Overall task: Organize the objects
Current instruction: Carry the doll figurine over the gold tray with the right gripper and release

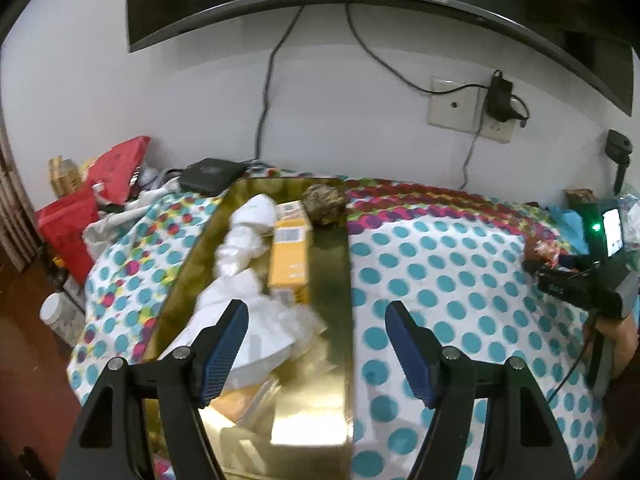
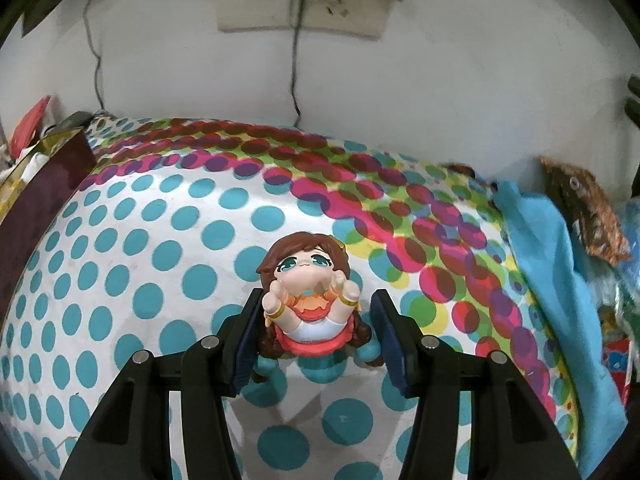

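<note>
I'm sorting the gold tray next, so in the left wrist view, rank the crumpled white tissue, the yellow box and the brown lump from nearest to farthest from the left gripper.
1. Crumpled white tissue: at the left gripper, by its left finger.
2. Yellow box: mid-tray, just beyond.
3. Brown lump: far end of the gold tray, towards the wall.

Left gripper (image 1: 316,320) wide open above a gold tray (image 1: 332,360) on a dotted cloth (image 1: 440,272).

In the tray lie crumpled white paper (image 1: 256,316), an orange box (image 1: 289,258) and, at the far end, a brownish lump (image 1: 324,203). Nothing is between the blue pads (image 1: 226,344). A black flat device (image 1: 211,174) sits behind the tray, near the wall. Red bags (image 1: 72,224) stand at the left. At the right edge the other gripper (image 1: 576,276) appears, with a small colourful thing at its tip, too small to tell.
</note>
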Demonstrator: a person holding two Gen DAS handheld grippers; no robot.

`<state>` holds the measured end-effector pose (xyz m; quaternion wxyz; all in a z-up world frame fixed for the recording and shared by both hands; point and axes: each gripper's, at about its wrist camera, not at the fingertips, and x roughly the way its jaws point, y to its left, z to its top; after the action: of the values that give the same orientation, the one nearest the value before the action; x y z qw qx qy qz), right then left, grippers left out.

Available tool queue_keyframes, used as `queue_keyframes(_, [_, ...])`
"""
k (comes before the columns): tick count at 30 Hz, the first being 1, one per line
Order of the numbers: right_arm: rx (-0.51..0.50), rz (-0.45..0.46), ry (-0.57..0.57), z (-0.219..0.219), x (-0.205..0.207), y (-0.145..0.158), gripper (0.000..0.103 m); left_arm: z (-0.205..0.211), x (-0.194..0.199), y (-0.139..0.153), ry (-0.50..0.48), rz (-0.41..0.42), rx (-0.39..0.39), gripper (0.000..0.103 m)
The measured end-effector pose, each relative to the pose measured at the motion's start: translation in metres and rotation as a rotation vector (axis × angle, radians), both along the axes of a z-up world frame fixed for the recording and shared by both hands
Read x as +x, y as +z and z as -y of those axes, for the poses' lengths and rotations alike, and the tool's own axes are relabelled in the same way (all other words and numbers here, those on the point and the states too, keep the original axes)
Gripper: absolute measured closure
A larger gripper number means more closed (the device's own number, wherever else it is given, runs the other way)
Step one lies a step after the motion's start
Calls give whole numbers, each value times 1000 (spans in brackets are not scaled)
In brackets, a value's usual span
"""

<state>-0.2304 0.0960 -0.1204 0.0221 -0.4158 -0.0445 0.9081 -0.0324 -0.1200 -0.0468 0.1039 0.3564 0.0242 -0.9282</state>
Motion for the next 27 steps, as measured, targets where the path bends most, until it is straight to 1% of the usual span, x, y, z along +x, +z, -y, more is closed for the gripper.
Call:
queue_keyframes(2, [19, -20, 22, 5, 4, 3, 52, 5, 9, -1, 13, 3, -5, 30])
queue_keyframes(5, [-17, -17, 40, 13, 10, 8, 52, 14, 21, 0, 22, 4, -4, 30])
queue_keyframes(9, [-36, -41, 90, 38, 17, 22, 52, 26, 32, 4, 53, -9, 9, 30])
queue_keyframes(12, [-40, -68, 149, 62, 24, 38, 52, 32, 38, 9, 67, -26, -2, 30])
queue_keyframes(14, [-47, -84, 187, 81, 28, 48, 52, 36, 41, 11, 73, -32, 7, 30])
queue_keyframes(17, [-89, -97, 244, 112, 35, 60, 52, 43, 48, 15, 82, -43, 20, 30])
queue_keyframes(19, [-112, -101, 278, 135, 31, 62, 52, 49, 53, 17, 95, -53, 15, 30])
queue_keyframes(22, [-144, -100, 332, 164, 37, 69, 52, 59, 61, 19, 120, -58, 17, 30])
queue_keyframes(27, [-199, -84, 400, 203, 45, 76, 52, 77, 73, 22, 166, -72, 17, 30])
